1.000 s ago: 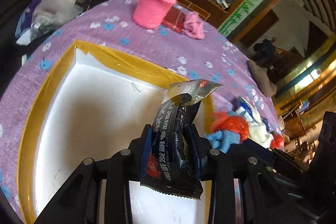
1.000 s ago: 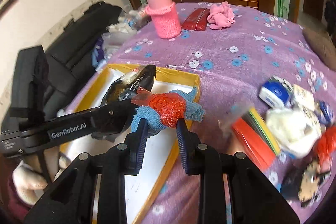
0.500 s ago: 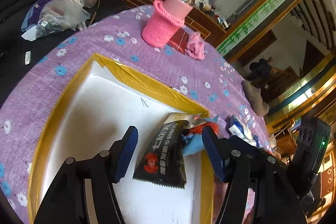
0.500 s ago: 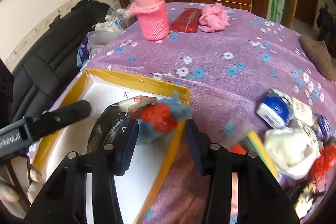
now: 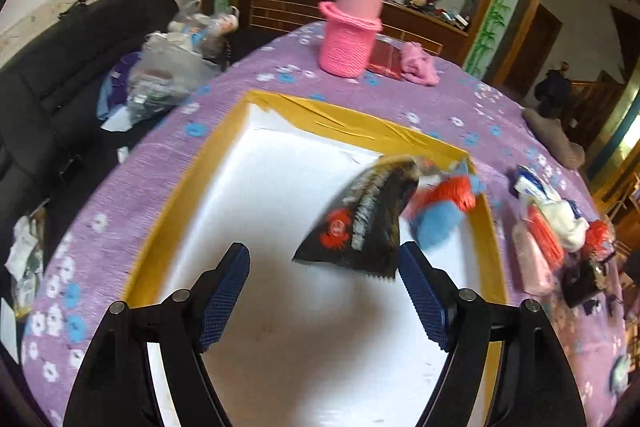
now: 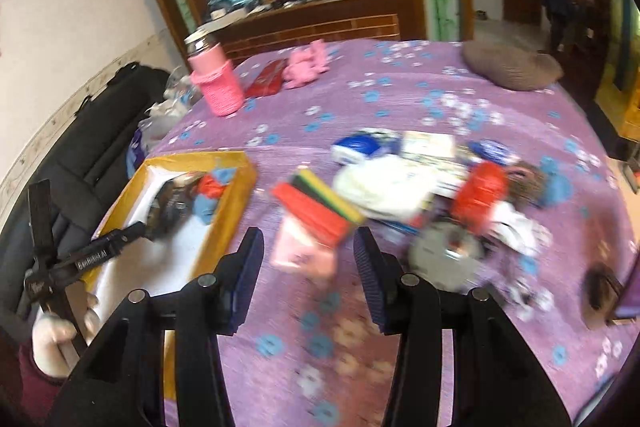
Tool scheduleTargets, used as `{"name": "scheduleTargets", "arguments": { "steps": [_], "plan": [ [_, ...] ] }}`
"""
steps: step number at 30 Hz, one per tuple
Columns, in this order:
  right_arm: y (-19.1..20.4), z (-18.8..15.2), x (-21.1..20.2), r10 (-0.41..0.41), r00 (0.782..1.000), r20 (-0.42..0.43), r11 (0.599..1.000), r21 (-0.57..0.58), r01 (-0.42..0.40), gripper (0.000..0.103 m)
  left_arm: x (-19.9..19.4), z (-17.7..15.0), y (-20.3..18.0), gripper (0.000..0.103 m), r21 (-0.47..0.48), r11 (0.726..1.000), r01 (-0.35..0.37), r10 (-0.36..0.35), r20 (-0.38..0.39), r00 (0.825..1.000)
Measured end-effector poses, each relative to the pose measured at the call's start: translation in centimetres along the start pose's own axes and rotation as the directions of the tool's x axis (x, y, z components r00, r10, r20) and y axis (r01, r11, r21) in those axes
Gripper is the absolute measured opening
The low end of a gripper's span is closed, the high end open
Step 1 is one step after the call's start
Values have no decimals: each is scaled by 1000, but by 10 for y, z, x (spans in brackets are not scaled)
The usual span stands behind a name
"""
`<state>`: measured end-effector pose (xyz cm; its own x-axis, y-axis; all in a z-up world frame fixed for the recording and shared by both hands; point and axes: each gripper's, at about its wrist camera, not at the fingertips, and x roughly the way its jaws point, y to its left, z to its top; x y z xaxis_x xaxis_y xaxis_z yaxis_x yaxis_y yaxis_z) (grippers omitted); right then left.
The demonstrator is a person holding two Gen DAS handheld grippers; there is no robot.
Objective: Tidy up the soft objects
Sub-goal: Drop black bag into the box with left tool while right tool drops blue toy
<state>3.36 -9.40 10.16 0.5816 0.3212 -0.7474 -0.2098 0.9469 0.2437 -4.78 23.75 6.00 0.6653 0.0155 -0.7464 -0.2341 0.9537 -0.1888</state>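
Note:
A black snack packet (image 5: 362, 223) lies in the yellow-rimmed white box (image 5: 352, 125), with a blue cloth and red mesh bundle (image 5: 444, 205) beside it at the box's right wall. My left gripper (image 5: 323, 285) hovers over the box, its jaws opening, nothing between them. My right gripper (image 6: 308, 267) is over the purple tablecloth to the right of the box (image 6: 240, 187), jaws opening and empty. Just beyond it lies a heap of soft items (image 6: 384, 183), with a pink packet (image 6: 296, 251) and a red-yellow-green pack (image 6: 320, 203) nearest.
A bottle in a pink knitted sleeve (image 5: 350, 35), a red pouch (image 5: 386, 61) and a pink cloth (image 5: 420, 67) stand at the table's far side. A brown cushion (image 6: 512, 67) lies far right. A black sofa with plastic bags (image 5: 168, 67) flanks the table's left.
Both grippers let go: the black packet and the blue-red bundle dropped into the box. The left gripper drew back; the right swung right, away from the box, over the cloth near the heap.

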Motion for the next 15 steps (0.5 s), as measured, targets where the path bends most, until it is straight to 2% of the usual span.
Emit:
{"name": "scheduleTargets", "arguments": {
  "steps": [1, 5, 7, 11, 15],
  "plan": [
    [-5, -3, -5, -8, 1000, 5, 1000, 4, 8, 53, -1, 0, 3, 77, -4, 1000, -2, 2, 2, 1000],
    [-33, -15, -24, -38, 999, 24, 998, 45, 37, 53, -9, 4, 4, 77, -41, 999, 23, -23, 5, 1000],
    [-47, -19, -31, -49, 998, 35, 996, 71, 47, 53, -27, 7, -5, 77, -38, 997, 67, -65, 37, 997],
    [-72, -25, -40, -83, 995, 57, 991, 108, 77, 53, -54, 8, -52, 83, 33, 985, 172, -173, 55, 983],
    [-90, -32, -36, -81, 996, 46, 986, 151, 73, 53, -43, 6, -108, 84, 63, 958, 278, -276, -40, 960]
  ]
}}
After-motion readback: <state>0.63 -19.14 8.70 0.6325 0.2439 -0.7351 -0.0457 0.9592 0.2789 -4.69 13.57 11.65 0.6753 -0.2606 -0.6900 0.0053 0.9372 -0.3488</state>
